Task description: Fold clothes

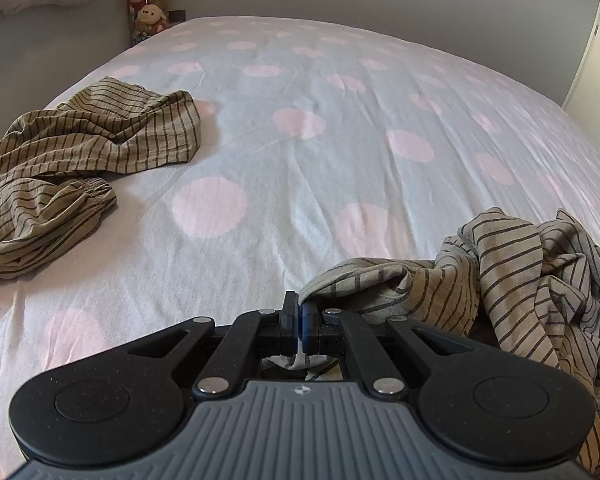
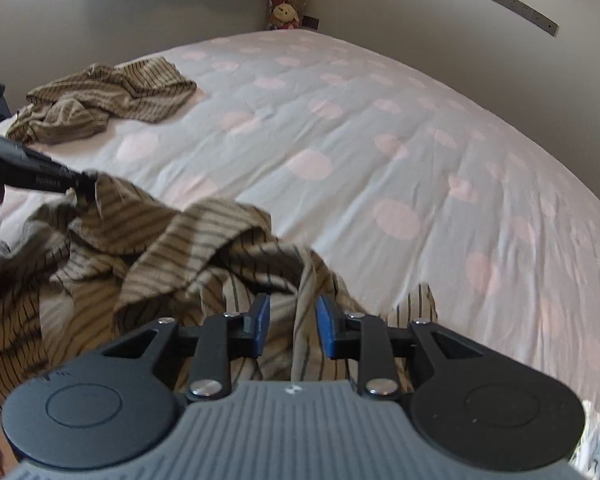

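Open bedspread (image 1: pixel 340 92) between two crumpled striped garments (image 1: pixel 80 140).

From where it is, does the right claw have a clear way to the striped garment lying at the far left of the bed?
Probably yes. The right claw stands open with only a loose fold of the near striped garment between its pads, and bare dotted bedsheet lies toward the far striped garment.
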The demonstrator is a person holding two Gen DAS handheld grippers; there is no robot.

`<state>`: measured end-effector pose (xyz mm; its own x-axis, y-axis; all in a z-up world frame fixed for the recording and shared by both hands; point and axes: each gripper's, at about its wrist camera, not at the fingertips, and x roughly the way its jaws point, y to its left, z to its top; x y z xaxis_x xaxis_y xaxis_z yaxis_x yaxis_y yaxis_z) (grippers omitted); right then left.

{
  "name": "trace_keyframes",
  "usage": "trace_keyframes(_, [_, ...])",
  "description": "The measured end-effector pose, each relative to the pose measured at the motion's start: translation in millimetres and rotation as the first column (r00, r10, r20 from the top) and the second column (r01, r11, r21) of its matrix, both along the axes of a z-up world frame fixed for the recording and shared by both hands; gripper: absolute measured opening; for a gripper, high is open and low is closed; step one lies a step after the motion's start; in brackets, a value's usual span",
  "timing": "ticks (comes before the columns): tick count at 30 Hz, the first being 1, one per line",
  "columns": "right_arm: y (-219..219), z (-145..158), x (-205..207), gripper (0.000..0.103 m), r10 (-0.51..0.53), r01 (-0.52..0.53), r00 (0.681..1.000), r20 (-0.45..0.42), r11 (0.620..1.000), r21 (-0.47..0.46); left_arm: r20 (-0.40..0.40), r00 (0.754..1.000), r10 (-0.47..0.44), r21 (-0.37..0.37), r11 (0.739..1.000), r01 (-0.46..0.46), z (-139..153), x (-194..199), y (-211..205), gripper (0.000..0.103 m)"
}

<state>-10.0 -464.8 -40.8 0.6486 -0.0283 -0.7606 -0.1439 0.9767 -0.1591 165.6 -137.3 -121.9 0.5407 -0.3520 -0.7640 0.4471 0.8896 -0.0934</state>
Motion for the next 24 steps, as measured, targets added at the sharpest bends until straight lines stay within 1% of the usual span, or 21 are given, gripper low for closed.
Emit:
trace_keyframes(1, [-1.3, -8.3, -3.9, 0.045, -0.021, 0.021, 1.000, -0.015, 1.000, -0.013, 0.000, 1.000, 0.000, 0.002, 1.000, 0.000, 0.2, -0.4, -0.1, 0.000])
trace_keyframes(3, [-3.7, -23.5, -14.5, 0.048, -0.064, 0.062, 0.997, -0.039, 0.997, -0.038, 0.001, 1.000, 0.000, 0.005, 1.000, 0.000, 0.6, -1.3, -0.4, 0.000])
trace_keyframes(6, [-8.8, -41.4, -29.5, 0.048, -0.120, 0.115, 0.990, -0.076, 0.991, -0.064, 0.002, 1.000, -0.001, 0.009, 1.000, 0.001, 0.8, -1.9, -1.0, 0.000])
trace_keyframes(8, [-13.5, -48.3, -37.4, 0.041, -0.141, 0.135, 0.985, -0.103, 0.989, -0.062, 0.000, 1.000, -0.004, 0.014, 1.000, 0.004, 0.2, -2.1, -2.2, 0.000])
trace_keyframes(9, [-17.1, -46.7, -40.6, 0.028, -0.147, 0.144, 0.983, -0.105, 0.989, -0.043, 0.000, 1.000, -0.006, 0.017, 1.000, 0.006, -0.2, -2.3, -2.7, 0.000])
trace_keyframes(10, [-20.9, -43.8, -43.7, 0.012, -0.155, 0.153, 0.983, -0.103, 0.988, -0.022, 0.000, 1.000, -0.007, 0.019, 1.000, 0.007, -0.1, -2.8, -2.8, 0.000])
trace_keyframes(12, [-29.4, -31.8, -47.0, 0.012, -0.163, 0.164, 0.982, -0.093, 0.987, -0.001, 0.000, 1.000, -0.008, 0.019, 1.000, 0.008, 0.5, -3.8, -2.2, 0.000])
trace_keyframes(16, [-60.7, 6.3, -46.1, 0.011, -0.184, 0.188, 0.979, -0.083, 0.981, 0.048, -0.001, 1.000, -0.009, 0.019, 1.000, 0.009, 0.5, -4.2, -2.2, 0.000])
trace_keyframes(18, [-78.3, 22.7, -39.4, 0.011, -0.195, 0.198, 0.977, -0.084, 0.980, 0.022, -0.001, 1.000, -0.011, 0.021, 1.000, 0.011, 0.2, -4.3, -3.2, 0.000])
trace_keyframes(21, [-105.7, 32.7, -26.0, 0.011, -0.241, 0.239, 0.968, -0.071, 0.970, -0.042, -0.003, 1.000, -0.015, 0.024, 1.000, 0.015, -0.8, -3.7, -3.8, 0.000])
trace_keyframes(24, [-122.4, 35.0, -19.1, 0.011, -0.284, 0.286, 0.956, -0.071, 0.958, 0.025, -0.005, 1.000, -0.012, 0.022, 1.000, 0.012, -1.0, -3.5, -2.8, 0.000])
